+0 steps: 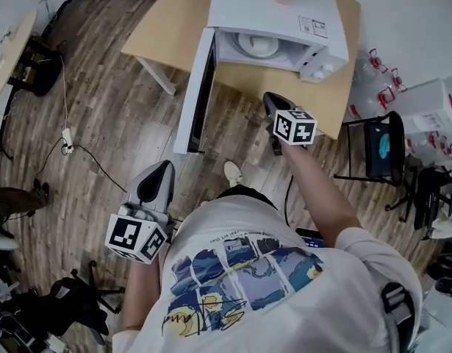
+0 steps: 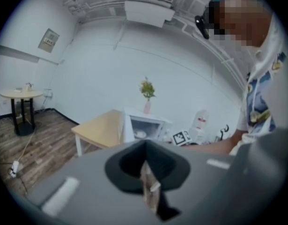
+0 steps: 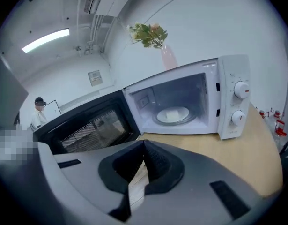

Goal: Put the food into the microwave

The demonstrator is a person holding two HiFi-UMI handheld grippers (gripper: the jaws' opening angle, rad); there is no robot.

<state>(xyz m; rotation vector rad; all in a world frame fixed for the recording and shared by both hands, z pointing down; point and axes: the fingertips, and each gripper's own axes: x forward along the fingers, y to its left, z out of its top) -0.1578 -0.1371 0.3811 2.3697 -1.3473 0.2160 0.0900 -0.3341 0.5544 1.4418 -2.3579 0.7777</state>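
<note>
Wood floor, white walls, and one pale table (image 1: 156, 39) carrying one white microwave (image 1: 284, 9). The food (image 3: 173, 114) is inside. It's a single pale block on one plate (image 1: 257, 45), sitting in the middle of the cavity floor. Its long side looks to run across the right gripper view from 9 to 3, though it's small and soft there.

From the right gripper (image 3: 144, 144), the food lies ahead at about 1 o'clock, well apart and past the table edge. The jaws are pressed together with nothing between them, only table showing beyond. This is the nearer of the two to the food.

The one door (image 1: 192, 94) stands wide open, swung out to the 10 o'clock side of the right gripper. With the food lying inside, I'd say the placing is done and the door is the next job.

The left gripper (image 1: 163, 168) sits at 7 o'clock in the head view, down by the person's side. It too is closed and empty. It looks the closer one to the door's free edge, though heights are hard to judge from above.

Further out there are two knobs (image 3: 241, 90) on the panel and one vase (image 3: 168, 55) of flowers on top.
</note>
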